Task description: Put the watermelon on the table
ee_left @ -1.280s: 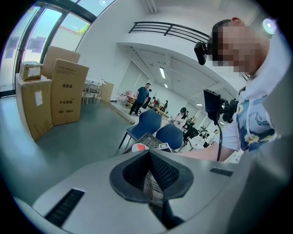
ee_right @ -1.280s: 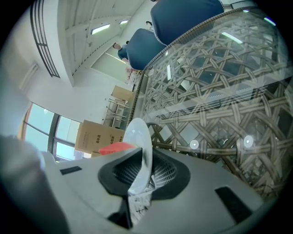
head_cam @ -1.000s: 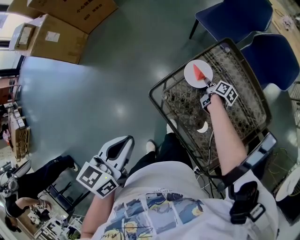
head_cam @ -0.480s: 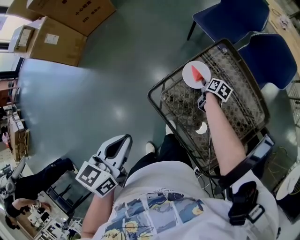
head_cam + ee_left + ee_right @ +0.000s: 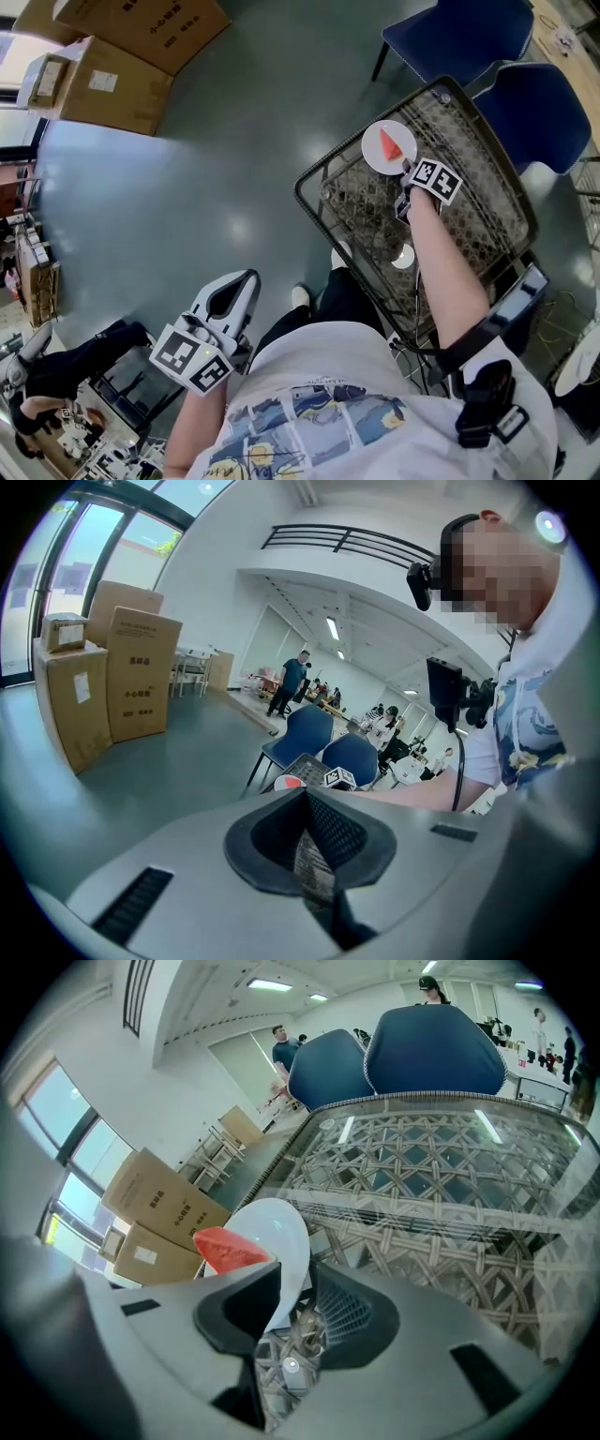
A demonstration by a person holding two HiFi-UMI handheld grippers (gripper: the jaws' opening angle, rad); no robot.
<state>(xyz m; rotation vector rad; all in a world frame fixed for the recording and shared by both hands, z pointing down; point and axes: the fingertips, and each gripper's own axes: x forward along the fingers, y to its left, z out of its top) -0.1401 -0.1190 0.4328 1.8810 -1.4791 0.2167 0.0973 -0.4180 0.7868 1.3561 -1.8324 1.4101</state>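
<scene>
A red watermelon slice (image 5: 389, 142) lies on a white plate (image 5: 375, 161) at the near-left corner of a glass-topped wicker table (image 5: 487, 178). My right gripper (image 5: 409, 170) is at the plate's edge, its jaws opening. In the right gripper view the plate (image 5: 281, 1227) with the slice (image 5: 228, 1248) leans against the left jaw, its rim between the jaws, with a gap to the right pad (image 5: 342, 1312). My left gripper (image 5: 242, 286) hangs low at the left, far from the table, shut and empty; its pads (image 5: 323, 832) meet.
Two blue chairs (image 5: 464, 26) (image 5: 548, 103) stand behind the table (image 5: 422, 1166). Cardboard boxes (image 5: 141, 33) sit on the grey floor at the upper left. A small white thing (image 5: 403, 255) shows under the glass. Another person's arm (image 5: 75, 361) is at the lower left.
The right gripper has rolled and shifted slightly left with the plate. The left gripper has stayed where it was.
</scene>
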